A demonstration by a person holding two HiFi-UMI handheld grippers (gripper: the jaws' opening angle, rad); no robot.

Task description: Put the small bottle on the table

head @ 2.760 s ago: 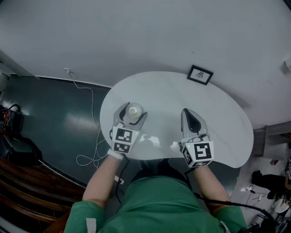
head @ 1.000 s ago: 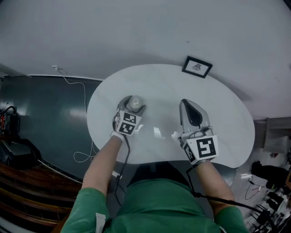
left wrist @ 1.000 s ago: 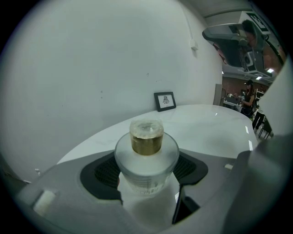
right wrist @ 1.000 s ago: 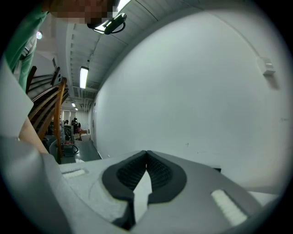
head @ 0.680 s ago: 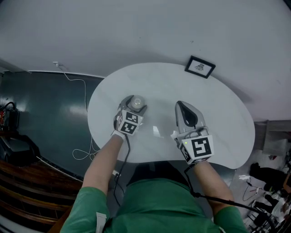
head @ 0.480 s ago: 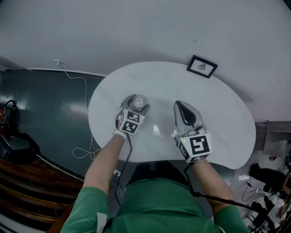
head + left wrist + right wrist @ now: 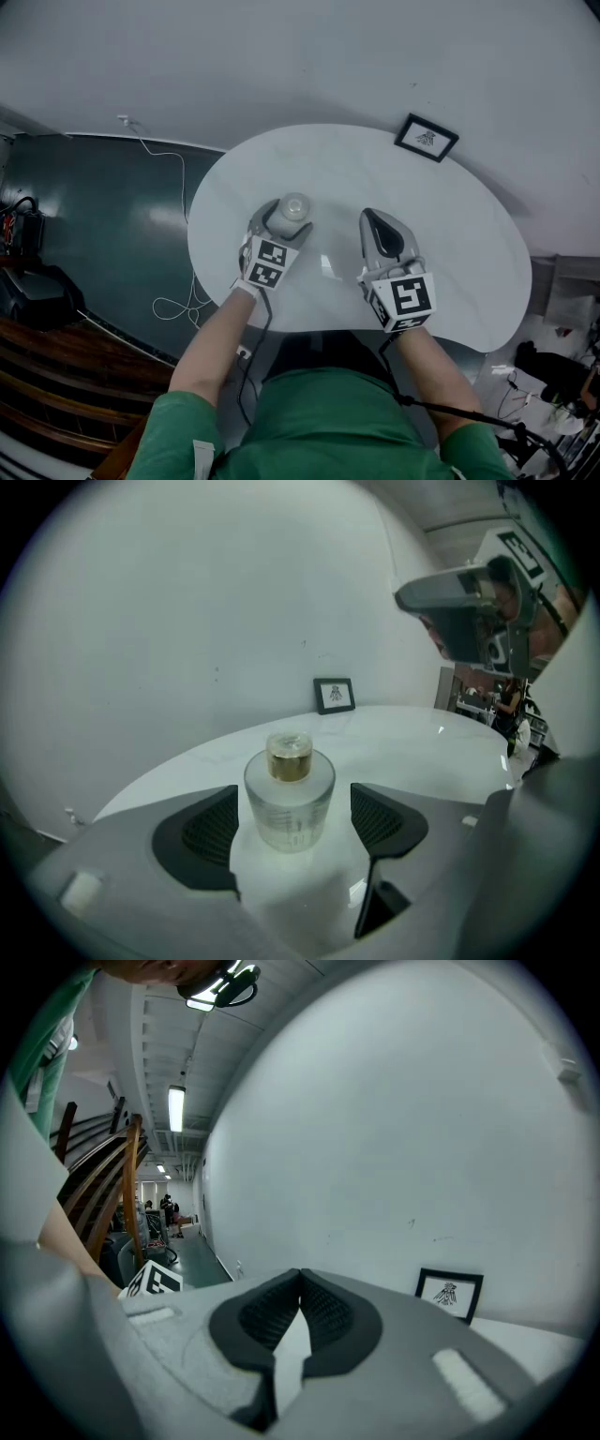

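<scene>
Bottle: the small bottle [image 7: 289, 803] stands upright on the white table [image 7: 431, 216], between the two fingers of the left gripper [image 7: 284, 223], and it touches neither of them.
Left fingers: they have just been opening and are now wide apart; a thin gap shows between the glass and each pad [image 7: 211, 834] (so I judge the bottle is released).
Right fingers: the right gripper [image 7: 300, 1288] is closed, pad against pad, with nothing between; the bottle is well clear of these fingers.
Material: it looks like thick frosted glass with a gold cap [image 7: 289, 757]. I judge it stiff, a little heavy for its size, and breakable if knocked over.
Surface: round and smooth, with fine ribs low on the body; a weak squeeze could probably let it slip.
Where to hold: on the wide body, one finger at each side, below the shoulder; not on the narrow cap, which sits above the pads.
Stability: squat with a broad base, so it should stand well; I think the fingers should go straight back without brushing it.
</scene>
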